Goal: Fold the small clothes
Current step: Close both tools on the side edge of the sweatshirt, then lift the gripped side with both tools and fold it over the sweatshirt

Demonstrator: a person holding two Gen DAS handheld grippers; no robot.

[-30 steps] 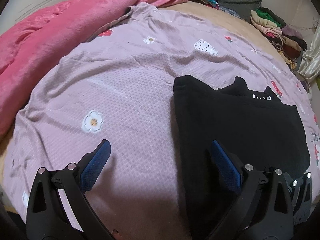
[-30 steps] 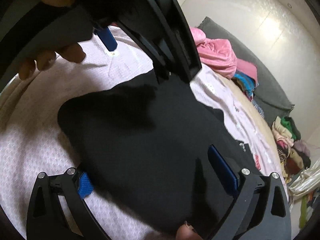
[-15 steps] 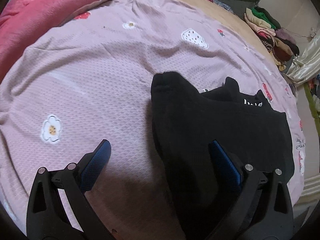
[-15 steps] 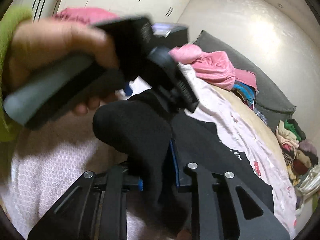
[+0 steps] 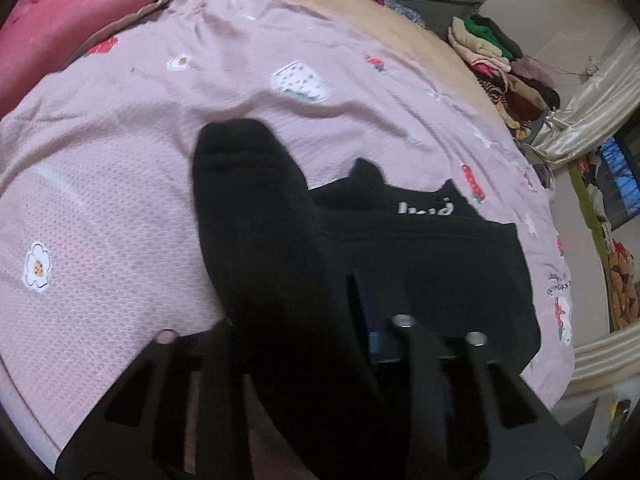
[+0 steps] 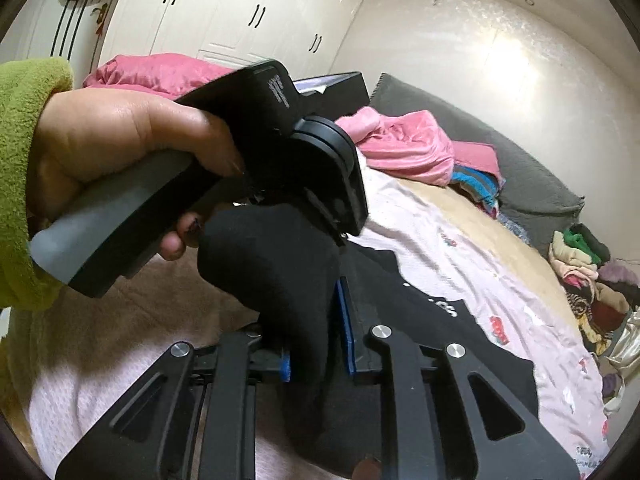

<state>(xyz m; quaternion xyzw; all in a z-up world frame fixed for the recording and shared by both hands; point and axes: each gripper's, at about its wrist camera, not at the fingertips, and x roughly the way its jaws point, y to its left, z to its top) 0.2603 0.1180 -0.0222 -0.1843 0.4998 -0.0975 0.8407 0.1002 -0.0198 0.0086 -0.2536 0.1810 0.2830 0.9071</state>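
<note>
A small black garment (image 5: pixel 420 256) with white lettering lies on the pink flowered bedsheet (image 5: pixel 120 184). My left gripper (image 5: pixel 308 332) is shut on the garment's near edge, and a fold of black cloth (image 5: pixel 256 208) rises over its fingers. My right gripper (image 6: pixel 316 344) is shut on the same garment (image 6: pixel 276 264) and holds a bunched fold up off the bed. The left gripper's body and the hand on it (image 6: pixel 120 152) show just above that fold in the right wrist view. The rest of the garment (image 6: pixel 432 320) lies flat on the sheet.
A pink blanket (image 5: pixel 80 20) lies along the far left of the bed. A pile of folded clothes (image 5: pixel 504 56) sits at the far right corner, also in the right wrist view (image 6: pixel 588 276). A grey cushion (image 6: pixel 520 176) and white wardrobes (image 6: pixel 240 12) stand behind.
Both grippers were open a second ago. The right one shut on the garment first, then the left one shut on it. The near edge has been lifted off the sheet.
</note>
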